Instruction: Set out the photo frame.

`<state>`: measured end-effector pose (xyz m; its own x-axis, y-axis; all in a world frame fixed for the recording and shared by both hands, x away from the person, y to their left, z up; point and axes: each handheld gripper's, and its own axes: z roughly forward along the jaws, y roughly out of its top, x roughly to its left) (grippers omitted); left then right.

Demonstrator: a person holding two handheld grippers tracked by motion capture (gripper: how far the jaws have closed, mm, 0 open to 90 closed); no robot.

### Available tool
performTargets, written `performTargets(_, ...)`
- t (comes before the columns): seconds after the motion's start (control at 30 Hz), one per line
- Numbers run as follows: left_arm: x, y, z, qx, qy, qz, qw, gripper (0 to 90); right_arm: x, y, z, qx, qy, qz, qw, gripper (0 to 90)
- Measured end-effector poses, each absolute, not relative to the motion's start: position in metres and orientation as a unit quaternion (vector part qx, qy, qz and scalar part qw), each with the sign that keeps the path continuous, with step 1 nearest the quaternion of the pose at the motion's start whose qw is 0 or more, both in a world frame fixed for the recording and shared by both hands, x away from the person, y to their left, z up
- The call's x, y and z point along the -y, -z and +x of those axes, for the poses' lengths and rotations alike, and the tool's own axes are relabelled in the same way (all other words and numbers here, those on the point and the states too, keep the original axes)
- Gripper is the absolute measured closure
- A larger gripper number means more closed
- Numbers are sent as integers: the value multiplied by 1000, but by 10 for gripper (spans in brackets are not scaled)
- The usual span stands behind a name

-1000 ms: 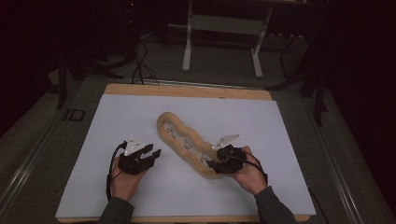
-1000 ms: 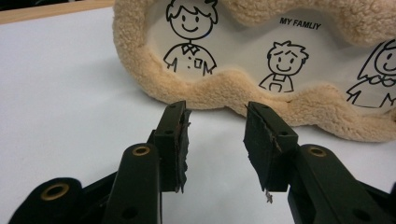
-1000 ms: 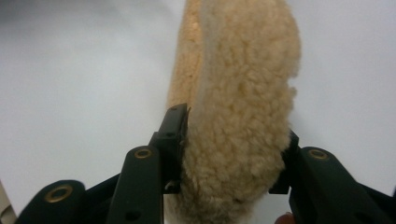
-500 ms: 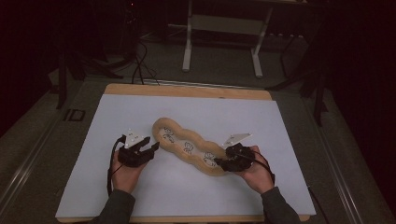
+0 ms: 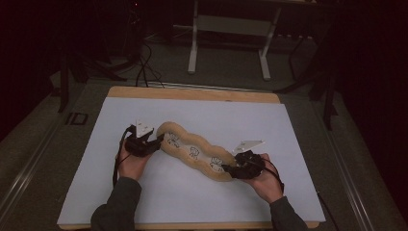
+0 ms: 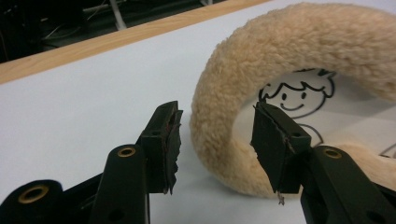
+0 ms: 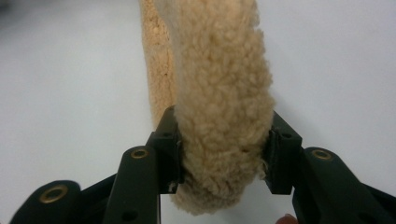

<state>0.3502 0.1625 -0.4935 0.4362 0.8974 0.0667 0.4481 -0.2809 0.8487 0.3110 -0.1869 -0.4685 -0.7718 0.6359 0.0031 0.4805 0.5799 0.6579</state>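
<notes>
A long fleece piece (image 5: 195, 152), tan and fluffy at the border with cartoon figures printed on its pale inner side, lies stretched diagonally across the white sheet (image 5: 288, 125) that covers the wooden table (image 5: 192, 93). The right gripper (image 5: 232, 170) is clamped on its near end; in the right gripper view both jaws press into the fluffy border. The left gripper (image 5: 161, 139) is at the far end with its jaws apart, one on each side of the border, probably not touching it yet.
</notes>
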Motion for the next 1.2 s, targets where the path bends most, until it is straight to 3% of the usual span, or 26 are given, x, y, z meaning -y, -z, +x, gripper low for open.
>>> performTargets(0.37, -156, 502, 368, -435, -280, 764, 386, 498, 189, 474, 306, -879, -334, 320, 116, 578)
performTargets(0.57, -157, 500, 368, -435, -280, 768, 378, 653, 191, 478, 302, -874, -339, 330, 111, 574)
performTargets(0.7, -155, 499, 367, -437, -282, 769, 372, 700, 193, 484, 301, -868, -338, 353, 95, 536)
performTargets(0.97, -154, 497, 366, -446, -278, 768, 365, 723, 195, 495, 302, -848, -348, 396, 56, 538)
performTargets(1.2, -154, 496, 363, -448, -281, 768, 362, 728, 194, 493, 299, -851, -344, 391, 62, 616)
